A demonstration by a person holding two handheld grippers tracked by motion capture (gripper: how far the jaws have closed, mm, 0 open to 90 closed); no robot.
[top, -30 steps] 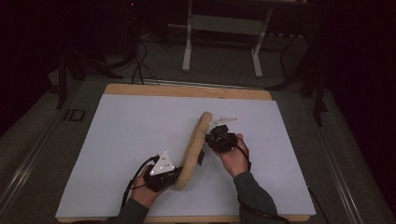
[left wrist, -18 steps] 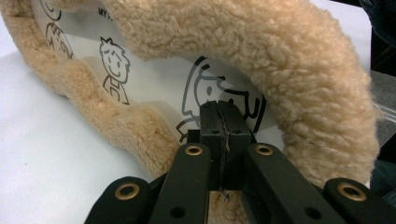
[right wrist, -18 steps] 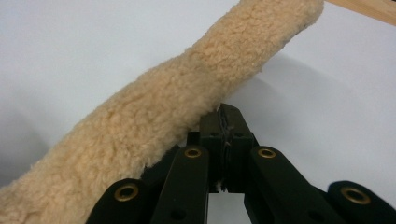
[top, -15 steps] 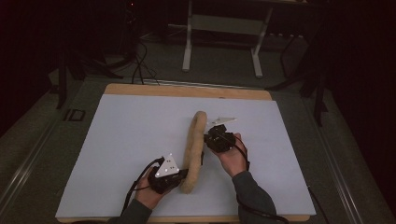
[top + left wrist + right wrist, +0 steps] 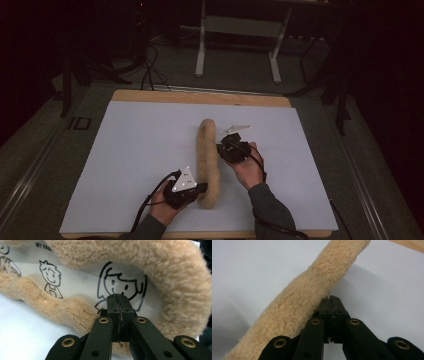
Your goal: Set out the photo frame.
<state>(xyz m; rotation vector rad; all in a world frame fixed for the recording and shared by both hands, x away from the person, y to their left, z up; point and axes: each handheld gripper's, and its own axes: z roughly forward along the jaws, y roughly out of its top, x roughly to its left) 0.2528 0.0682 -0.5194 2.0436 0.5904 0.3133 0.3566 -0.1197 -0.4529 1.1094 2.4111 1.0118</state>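
A long tan fleece cover (image 5: 207, 162) lies on the white sheet (image 5: 125, 150) that covers the tabletop, running from near the middle of the sheet toward its near edge. The left gripper (image 5: 192, 190) sits at the cover's near end, and in the left gripper view its jaws are pressed together on the white printed lining (image 5: 82, 287) inside the fleece, where cartoon faces are drawn. The right gripper (image 5: 226, 149) is against the cover's right side, about midway along it; its jaws are closed tight, tips touching the fleece edge (image 5: 312, 297), though whether they pinch it cannot be told.
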